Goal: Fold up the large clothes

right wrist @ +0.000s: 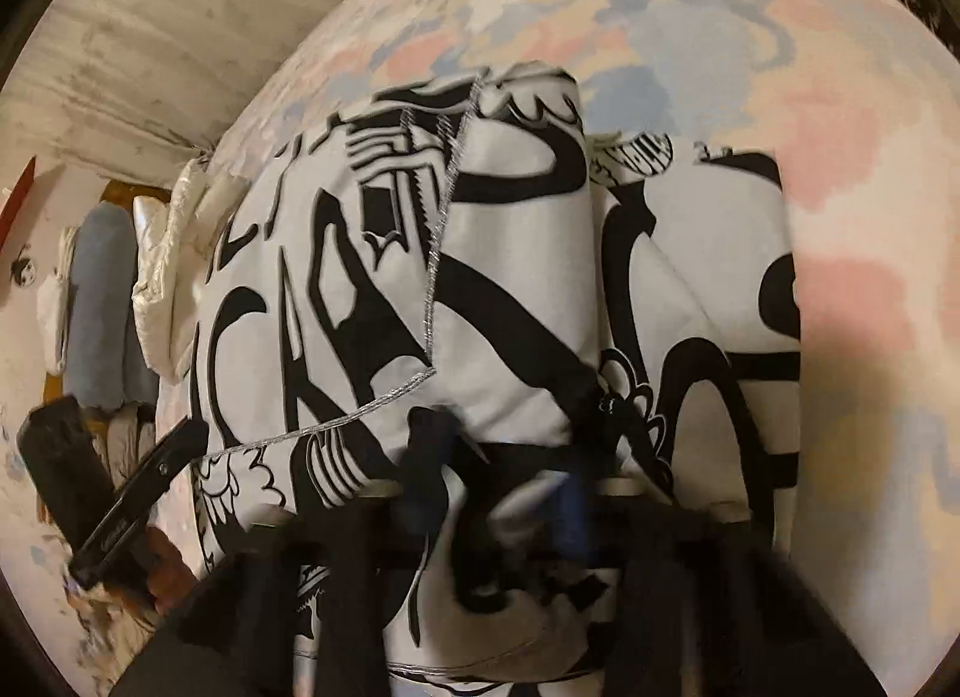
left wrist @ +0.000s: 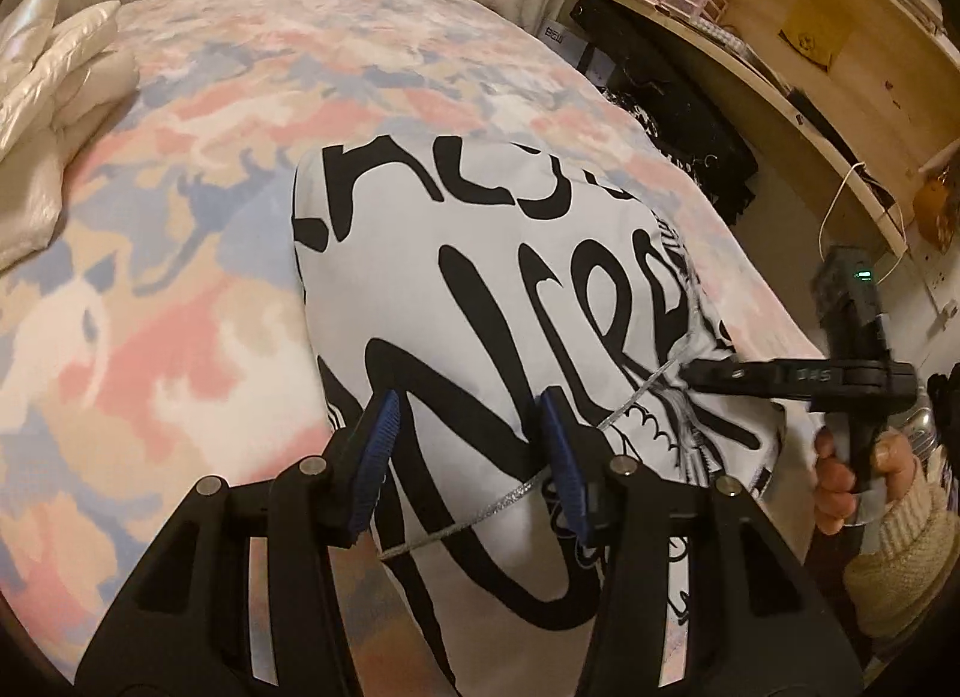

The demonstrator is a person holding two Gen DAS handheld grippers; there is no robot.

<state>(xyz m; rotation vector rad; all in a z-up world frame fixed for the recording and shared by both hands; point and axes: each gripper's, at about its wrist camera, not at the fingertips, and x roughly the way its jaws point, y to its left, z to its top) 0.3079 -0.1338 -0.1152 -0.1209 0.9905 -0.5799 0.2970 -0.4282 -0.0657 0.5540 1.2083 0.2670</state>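
Note:
A white garment with bold black lettering and a silver trim line (left wrist: 480,277) lies bunched on the bed, and it fills the middle of the right wrist view (right wrist: 510,277). My left gripper (left wrist: 471,445) straddles a thick fold at the garment's near edge, its blue pads (left wrist: 378,445) pressed against the cloth on both sides. My right gripper (left wrist: 690,374) comes in level from the right, its black fingers closed on a pinch of fabric. In its own view the right gripper (right wrist: 504,475) is blurred, with cloth gathered between the fingers. The left gripper (right wrist: 195,433) touches the garment's left edge there.
The bed wears a pastel pink, blue and cream cover (left wrist: 210,217). A shiny white padded item (left wrist: 54,84) lies at its far left. A wooden desk with shelves (left wrist: 810,66) and dark clutter (left wrist: 690,114) stand to the right. A hand in a cream knit sleeve (left wrist: 900,565) holds the right gripper.

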